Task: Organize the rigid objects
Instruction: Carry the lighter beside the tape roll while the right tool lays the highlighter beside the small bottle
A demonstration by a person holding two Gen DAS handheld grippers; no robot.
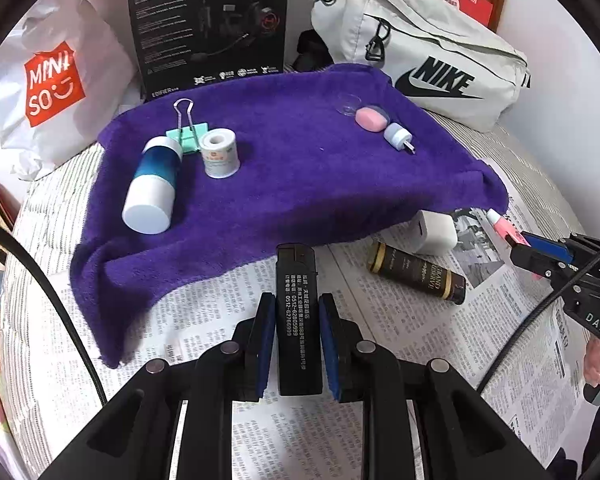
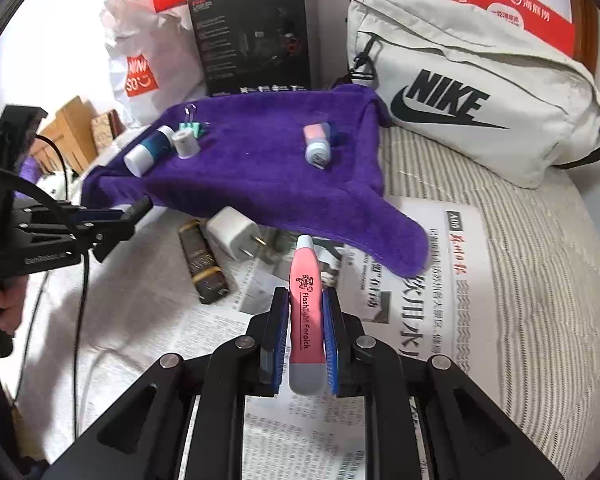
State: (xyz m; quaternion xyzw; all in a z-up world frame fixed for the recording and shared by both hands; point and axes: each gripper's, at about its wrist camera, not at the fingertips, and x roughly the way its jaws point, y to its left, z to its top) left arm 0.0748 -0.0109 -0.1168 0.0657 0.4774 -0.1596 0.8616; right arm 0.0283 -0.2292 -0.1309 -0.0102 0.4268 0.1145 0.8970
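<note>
1. Two grippers each clamp one thing: the left gripper (image 1: 296, 312) holds a black lighter (image 1: 298, 312) with white print, bottom centre.
2. Right gripper (image 2: 306, 312) pinches a pink flashlight pen (image 2: 306, 304), grey-tipped, over newspaper (image 2: 420, 320).

towel (image 1: 284, 168) sits on the newspaper (image 1: 204, 320), bottle (image 1: 152, 184) and tape roll (image 1: 220, 155) on it, charger (image 1: 436, 232) just off its front edge.
</note>
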